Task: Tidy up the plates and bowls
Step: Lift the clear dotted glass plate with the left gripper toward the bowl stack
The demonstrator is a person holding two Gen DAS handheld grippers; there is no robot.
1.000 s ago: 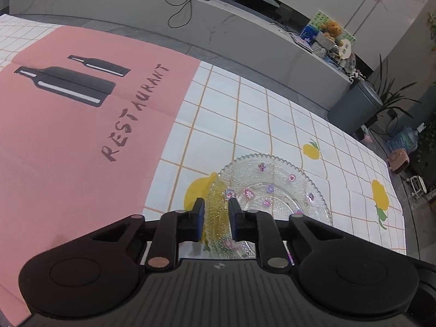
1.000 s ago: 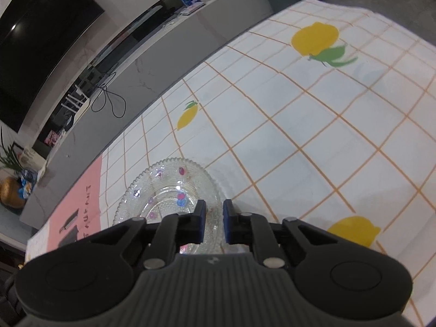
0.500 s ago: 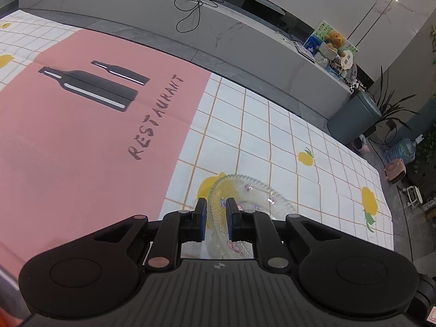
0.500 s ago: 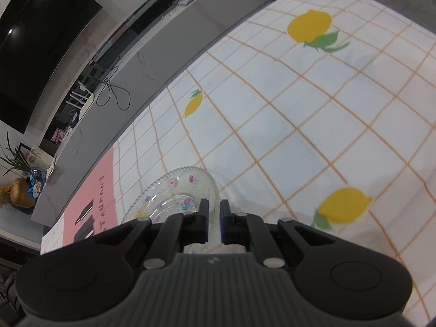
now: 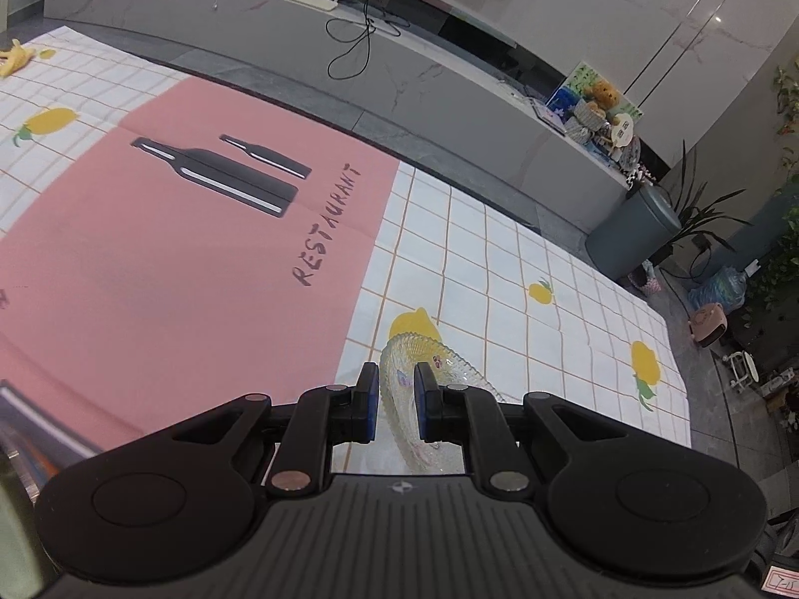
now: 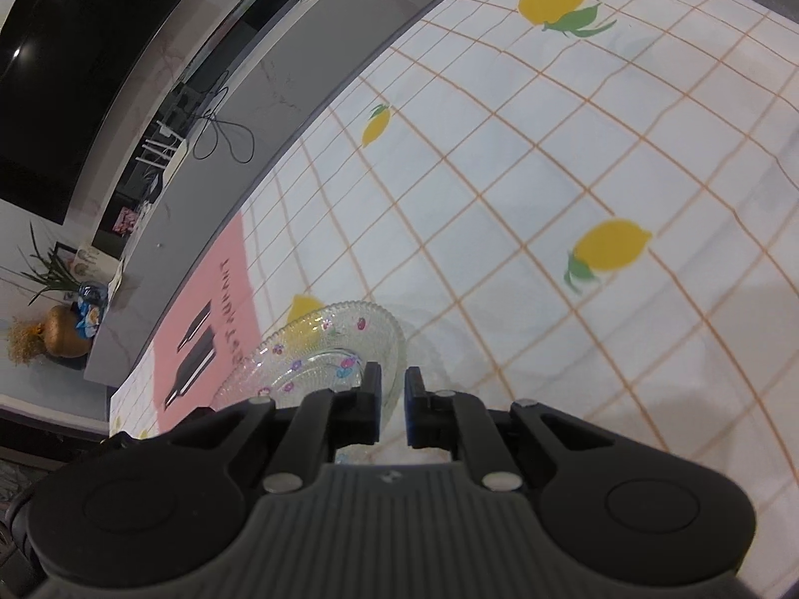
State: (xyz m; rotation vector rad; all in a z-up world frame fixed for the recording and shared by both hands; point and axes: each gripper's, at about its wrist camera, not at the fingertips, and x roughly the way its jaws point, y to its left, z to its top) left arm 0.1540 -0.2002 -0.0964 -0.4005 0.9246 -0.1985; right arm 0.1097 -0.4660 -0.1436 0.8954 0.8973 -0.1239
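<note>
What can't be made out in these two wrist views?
- Near edge of the glass plate, left wrist view: hidden behind the left tongs body.
- Same plate, right wrist view: near edge covered by the right tongs.
- Whether the plate clears the tablecloth: not decidable.
- Any bowls: none in view.
- Object at the lower left edge, left wrist view: cut off, blurred.

A clear glass plate (image 5: 424, 399) with a scalloped rim and small coloured flower spots sits tilted at lower centre of both frames, edge raised.
</note>
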